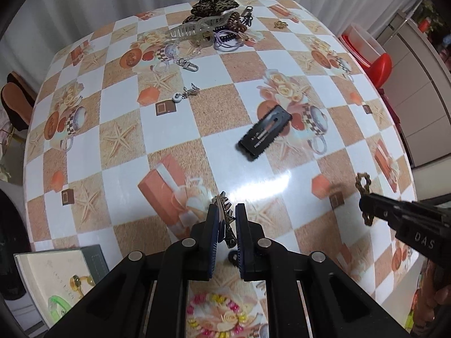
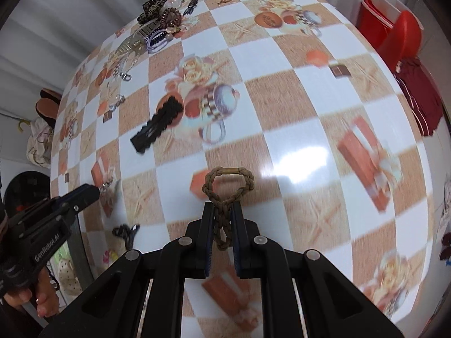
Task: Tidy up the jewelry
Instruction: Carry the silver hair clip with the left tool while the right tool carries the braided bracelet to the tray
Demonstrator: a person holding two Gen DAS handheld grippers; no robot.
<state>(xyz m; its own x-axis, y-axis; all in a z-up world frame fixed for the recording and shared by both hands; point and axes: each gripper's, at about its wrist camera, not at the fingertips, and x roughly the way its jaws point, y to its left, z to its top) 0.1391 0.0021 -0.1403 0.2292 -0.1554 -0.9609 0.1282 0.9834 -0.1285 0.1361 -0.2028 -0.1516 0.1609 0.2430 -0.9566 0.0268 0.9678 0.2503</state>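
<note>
My left gripper (image 1: 226,211) is shut on a small metal hair clip (image 1: 225,219) and holds it above the checkered table (image 1: 225,146). My right gripper (image 2: 223,211) is shut on a brown braided bracelet (image 2: 229,183) whose loop sticks out past the fingertips; it also shows in the left wrist view (image 1: 364,191). A black snap hair clip (image 1: 265,133) lies on the table ahead, also in the right wrist view (image 2: 157,125). A pile of hair accessories (image 1: 214,25) sits at the far edge. An open box (image 1: 60,278) with earrings is at lower left.
A small charm on a chain (image 1: 186,93) and a key clasp (image 1: 188,64) lie mid-table. A beaded bracelet (image 1: 217,315) lies below my left gripper. A gold piece (image 1: 280,24) is at the far right. A red bin (image 2: 394,33) stands beyond the table.
</note>
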